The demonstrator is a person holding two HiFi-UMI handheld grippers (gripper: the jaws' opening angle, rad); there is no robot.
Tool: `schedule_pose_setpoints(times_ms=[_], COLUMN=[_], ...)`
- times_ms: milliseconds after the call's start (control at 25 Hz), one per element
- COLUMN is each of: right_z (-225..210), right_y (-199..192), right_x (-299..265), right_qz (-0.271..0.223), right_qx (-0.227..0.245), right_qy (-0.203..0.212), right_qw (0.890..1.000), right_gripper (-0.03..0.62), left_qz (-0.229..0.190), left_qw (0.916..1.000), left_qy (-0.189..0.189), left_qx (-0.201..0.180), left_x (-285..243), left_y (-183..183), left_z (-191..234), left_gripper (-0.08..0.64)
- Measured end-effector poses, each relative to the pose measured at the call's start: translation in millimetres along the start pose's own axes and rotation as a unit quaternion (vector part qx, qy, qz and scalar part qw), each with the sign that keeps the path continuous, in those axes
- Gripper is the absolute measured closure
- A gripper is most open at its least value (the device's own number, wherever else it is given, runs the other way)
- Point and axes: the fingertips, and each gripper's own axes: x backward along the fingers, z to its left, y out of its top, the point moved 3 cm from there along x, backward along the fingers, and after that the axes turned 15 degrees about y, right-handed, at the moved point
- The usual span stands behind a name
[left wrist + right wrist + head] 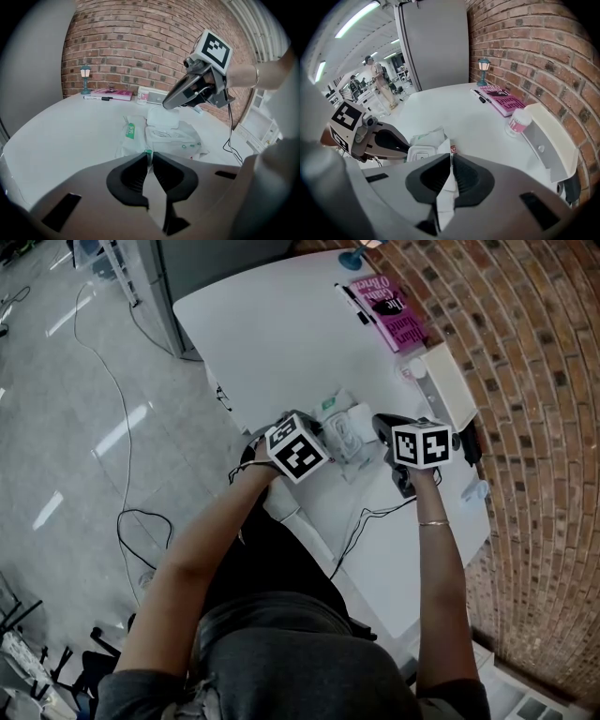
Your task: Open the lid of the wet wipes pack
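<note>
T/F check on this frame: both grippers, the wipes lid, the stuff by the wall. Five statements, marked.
1. The lid stands raised off the wet wipes pack. True.
2. The left gripper is wide open and empty. False: its jaws pinch the pack's near edge.
3. The right gripper holds the marker. False: it pinches the white lid, and the marker lies beside the pink book.
4. The pink book lies near the brick wall. True.
5. The small lamp stands on the book. False: it stands on the table, beside the book.

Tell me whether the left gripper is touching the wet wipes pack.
Touching. The left gripper view shows the left gripper pinched shut on the near edge of the wet wipes pack.
</note>
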Motion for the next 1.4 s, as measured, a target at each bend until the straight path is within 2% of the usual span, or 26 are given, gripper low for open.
schedule_pose_setpoints(times_ms=[720, 1120, 1200, 1320, 1400], right_z=[-23.2, -33.3, -34.7, -32.3, -31.2], right_y=[-5.9, -13.7, -18.1, -21.9, -21.4], right_x=[-12.6, -25.2, -29.1, -34.3, -35.4], right_qz=[-0.002, 0.017, 0.038, 0.058, 0.058], right_qx=[-0.019, -0.009, 0.011, 0.053, 0.060], right_qy=[-0.018, -0.048, -0.064, -0.091, -0.100], right_qw=[1.000, 0.999, 0.997, 0.993, 0.992], right_gripper=[0.551, 0.542, 0.584, 0.584, 0.584], left_qz=[0.001, 0.002, 0.003, 0.003, 0.002], left_qw=[1.0000, 0.9999, 0.9999, 0.9999, 0.9999], left_qy=[0.004, 0.007, 0.007, 0.007, 0.008], left_qx=[0.005, 0.008, 0.009, 0.010, 0.010], left_x=[-1.0, -1.4, -1.8, -1.6, -1.1], left_y=[1.2, 1.7, 1.7, 1.8, 2.2], left_z=[0.1, 0.1, 0.2, 0.0, 0.3], left_gripper=[0.506, 0.505, 0.506, 0.505, 0.505])
